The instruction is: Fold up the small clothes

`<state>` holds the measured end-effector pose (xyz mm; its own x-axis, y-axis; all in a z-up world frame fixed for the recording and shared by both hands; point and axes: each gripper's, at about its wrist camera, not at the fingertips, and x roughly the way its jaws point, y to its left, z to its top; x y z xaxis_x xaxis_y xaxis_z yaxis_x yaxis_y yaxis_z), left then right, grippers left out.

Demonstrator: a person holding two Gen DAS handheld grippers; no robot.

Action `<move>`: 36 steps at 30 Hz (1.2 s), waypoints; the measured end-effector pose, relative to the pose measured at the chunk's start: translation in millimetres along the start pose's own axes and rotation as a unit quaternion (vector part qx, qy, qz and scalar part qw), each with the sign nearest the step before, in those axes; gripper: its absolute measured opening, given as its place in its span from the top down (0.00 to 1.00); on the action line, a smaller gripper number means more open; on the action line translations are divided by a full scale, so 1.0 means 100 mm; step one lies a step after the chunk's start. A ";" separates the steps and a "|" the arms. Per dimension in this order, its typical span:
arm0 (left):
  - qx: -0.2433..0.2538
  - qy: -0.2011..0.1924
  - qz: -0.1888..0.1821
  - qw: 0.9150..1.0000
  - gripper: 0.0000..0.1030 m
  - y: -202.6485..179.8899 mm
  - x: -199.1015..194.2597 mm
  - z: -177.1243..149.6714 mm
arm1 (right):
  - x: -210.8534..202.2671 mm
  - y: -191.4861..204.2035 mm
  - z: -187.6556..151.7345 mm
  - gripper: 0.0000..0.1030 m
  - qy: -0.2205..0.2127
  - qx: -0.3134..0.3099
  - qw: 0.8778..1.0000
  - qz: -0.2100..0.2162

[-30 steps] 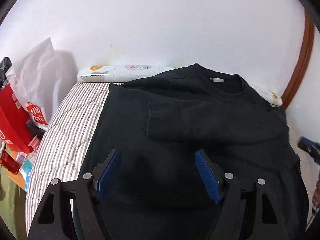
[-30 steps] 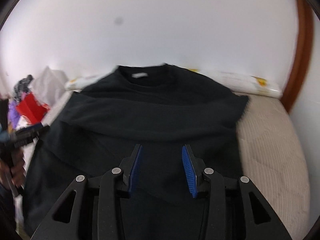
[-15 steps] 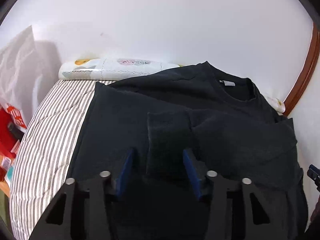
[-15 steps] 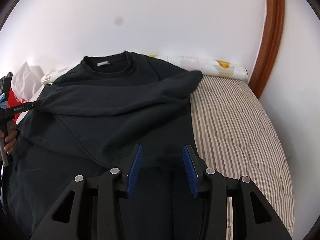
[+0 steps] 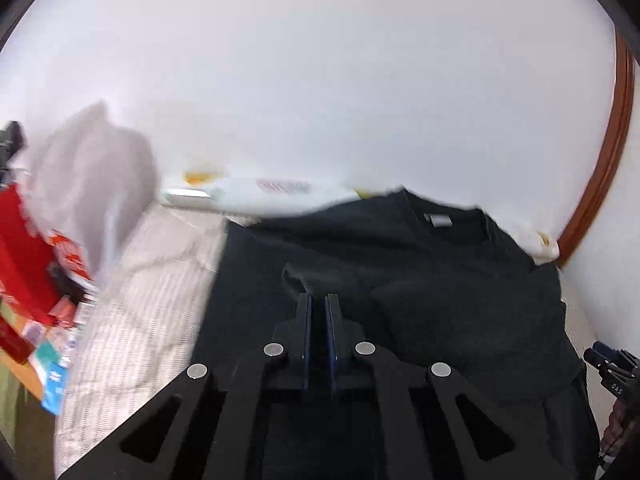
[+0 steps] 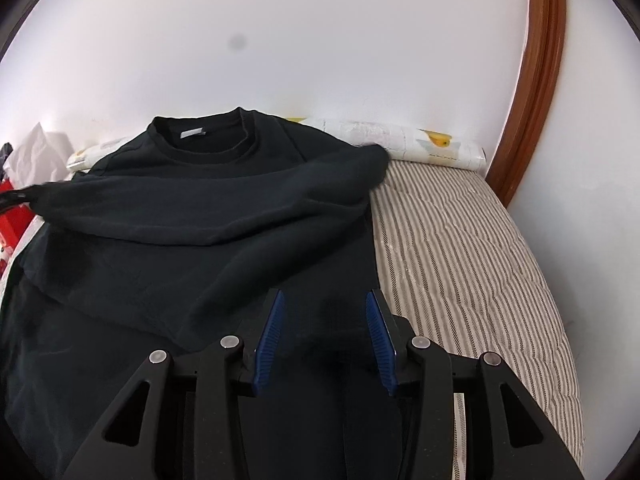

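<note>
A black long-sleeved sweatshirt [image 6: 192,240] lies flat on a striped mattress, collar at the far end, one sleeve folded across its chest. In the left wrist view the sweatshirt [image 5: 440,300] fills the middle. My left gripper [image 5: 319,300] is shut on the cuff end of that sleeve [image 5: 294,276] and holds it raised. The left gripper [image 6: 16,198] also shows at the left edge of the right wrist view. My right gripper [image 6: 325,300] is open and empty over the sweatshirt's lower right part. The right gripper shows at the right edge of the left wrist view [image 5: 612,364].
The striped mattress [image 6: 460,248] extends right of the sweatshirt and left of it [image 5: 140,300]. A white patterned roll [image 6: 400,140] lies along the wall. A white plastic bag [image 5: 88,180] and red packages [image 5: 24,256] sit at the left. A brown door frame [image 6: 536,80] stands at the right.
My left gripper has shut on the sleeve cuff and lifted it; the left view is now blurred from motion. My right gripper has moved right and opened a little wider.
</note>
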<state>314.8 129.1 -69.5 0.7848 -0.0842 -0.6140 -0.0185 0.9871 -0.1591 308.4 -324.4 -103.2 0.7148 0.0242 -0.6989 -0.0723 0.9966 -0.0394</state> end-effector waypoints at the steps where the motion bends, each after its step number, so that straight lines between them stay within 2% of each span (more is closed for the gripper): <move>1: -0.004 -0.007 0.008 1.000 0.96 0.08 -0.09 -0.02 | 0.02 -0.01 0.02 0.59 -0.001 0.004 1.000 0.002; 5: -0.038 0.018 0.005 0.999 0.96 0.35 -0.14 -0.18 | 0.11 -0.06 0.07 0.57 -0.003 0.024 1.000 -0.002; 8: -0.028 0.044 0.023 0.998 0.96 0.41 -0.03 -0.41 | 0.23 -0.08 0.09 0.53 0.001 0.030 0.999 -0.011; 13: -0.031 0.088 0.028 0.995 0.95 0.43 0.15 -0.64 | 0.54 -0.08 0.02 0.52 0.053 0.034 0.997 -0.035; 15: -0.030 0.093 0.035 0.995 0.92 0.43 0.16 -0.68 | 0.54 -0.09 0.00 0.52 0.054 0.037 0.997 -0.032; 20: -0.024 0.084 0.055 0.995 0.91 0.41 0.03 -0.68 | 0.31 -0.08 0.03 0.51 0.042 0.036 0.998 -0.022; 22: -0.031 0.075 0.060 0.995 0.91 0.41 -0.05 -0.68 | 0.19 -0.06 0.03 0.44 0.036 0.036 0.999 -0.015; 29: -0.018 0.067 0.061 0.996 0.91 0.31 -0.40 -0.74 | -0.31 -0.03 -0.03 0.39 -0.004 0.042 0.999 0.019; 33: -0.030 0.062 0.071 0.995 0.90 0.32 -0.63 -0.86 | -0.60 -0.07 -0.14 0.21 -0.022 0.060 0.998 0.026; 35: -0.039 0.067 0.067 0.995 0.90 0.35 -0.71 -0.92 | -0.70 -0.08 -0.20 0.18 -0.004 0.054 0.997 0.047; 36: -0.042 0.070 0.062 0.995 0.90 0.36 -0.75 -0.95 | -0.74 -0.09 -0.21 0.18 -0.004 0.055 0.997 0.045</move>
<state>195.9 157.8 -102.8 0.6800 0.0137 -0.7331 -0.1663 0.9766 -0.1360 241.5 -336.8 -66.7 0.7139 0.1143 -0.6908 -0.0605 0.9930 0.1018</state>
